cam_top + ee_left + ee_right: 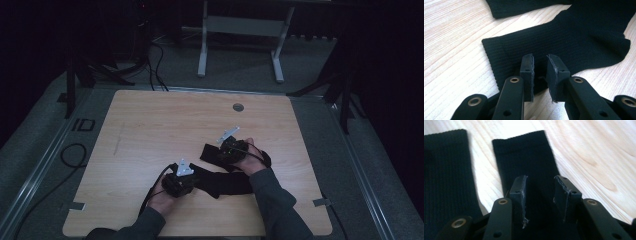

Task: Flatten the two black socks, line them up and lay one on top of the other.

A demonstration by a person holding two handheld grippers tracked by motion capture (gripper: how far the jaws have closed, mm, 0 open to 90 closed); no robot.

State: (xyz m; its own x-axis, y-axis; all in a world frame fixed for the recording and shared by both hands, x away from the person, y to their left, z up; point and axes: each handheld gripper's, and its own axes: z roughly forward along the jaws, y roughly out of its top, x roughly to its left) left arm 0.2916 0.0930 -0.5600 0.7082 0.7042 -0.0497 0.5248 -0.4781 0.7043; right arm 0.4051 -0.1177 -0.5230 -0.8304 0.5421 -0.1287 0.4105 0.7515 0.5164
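Two black socks lie on the worktop [150, 130] toward the person's side, right of its middle, and both grippers are down on them. The left gripper [540, 75] sits over the near sock [564, 42], jaws spread a little with the ribbed fabric beneath and between them but not yet pinched; the cuff edge shows just to the left of the jaws in the left gripper view. The right gripper [540, 195] hovers low over the other sock [529, 160], jaws spread wider, straddling its leg part, with that sock's cuff end ahead. To do this step well, each gripper should probably press down until the pads meet the worktop, then close on a full fold of fabric near an edge, not on a thin top layer that would slip out. Lifting slowly and evenly would keep the socks from dragging each other where they overlap. The worktop is pale wood grain, smooth, with a small round grommet [238, 107] near the far edge. Around it the room is dark, with grey floor, cables [155, 60] and a white frame [240, 30] beyond.
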